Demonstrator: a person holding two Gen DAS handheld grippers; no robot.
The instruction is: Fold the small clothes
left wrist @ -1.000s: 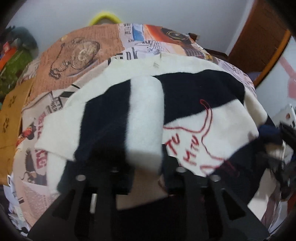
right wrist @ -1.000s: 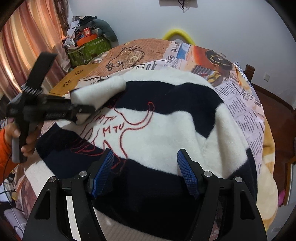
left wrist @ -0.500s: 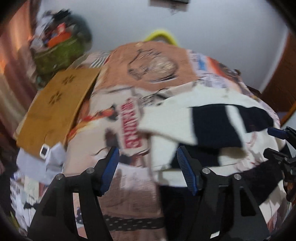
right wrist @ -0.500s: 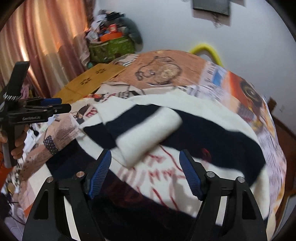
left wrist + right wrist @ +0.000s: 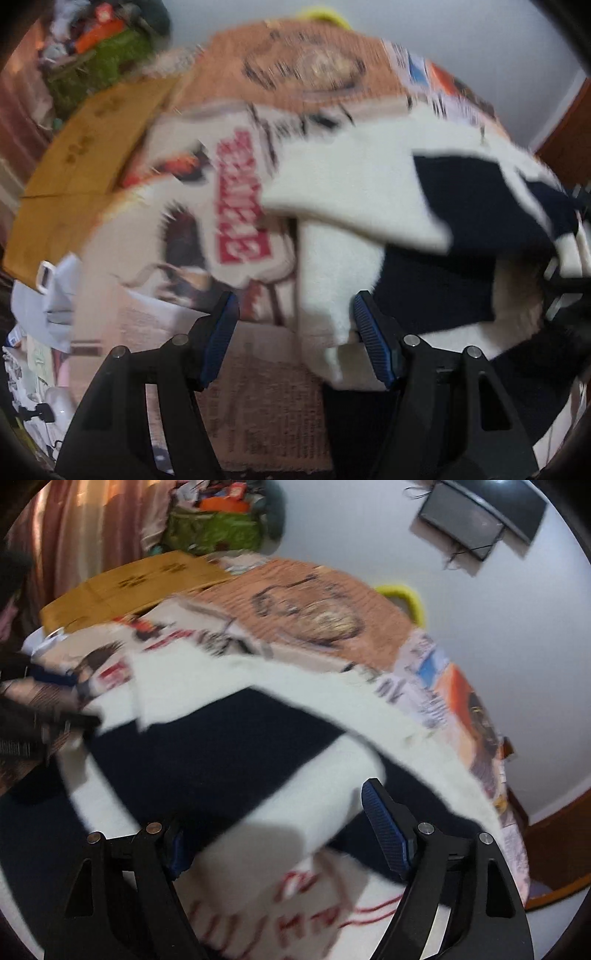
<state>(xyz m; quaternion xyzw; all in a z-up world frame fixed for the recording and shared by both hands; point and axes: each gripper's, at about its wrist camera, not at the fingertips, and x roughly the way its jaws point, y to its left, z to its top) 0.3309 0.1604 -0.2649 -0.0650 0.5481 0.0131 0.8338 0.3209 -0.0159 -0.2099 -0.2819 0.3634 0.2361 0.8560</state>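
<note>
A fuzzy white and navy striped sweater (image 5: 229, 760) with red stitched lettering lies on the printed bedspread (image 5: 240, 206). One sleeve (image 5: 280, 812) is folded across its front. My right gripper (image 5: 291, 838) is open just above the folded sleeve's white cuff, which lies between the fingers. My left gripper (image 5: 295, 332) is open at the sweater's left edge (image 5: 332, 295), holding nothing. In the left wrist view the sweater (image 5: 369, 192) fills the right half. The left gripper also shows blurred at the far left of the right wrist view (image 5: 33, 716).
A yellow-brown wooden box (image 5: 85, 166) stands at the bed's left side. A green bag (image 5: 210, 531) with clutter is in the far corner by curtains (image 5: 85, 535). A wall screen (image 5: 476, 520) hangs behind. Papers and small items (image 5: 40, 321) lie at the lower left.
My left gripper let go of the white sleeve cuff, opened and pulled back to the left off the sweater. My right gripper moved forward over the folded sleeve. Both views are motion-blurred.
</note>
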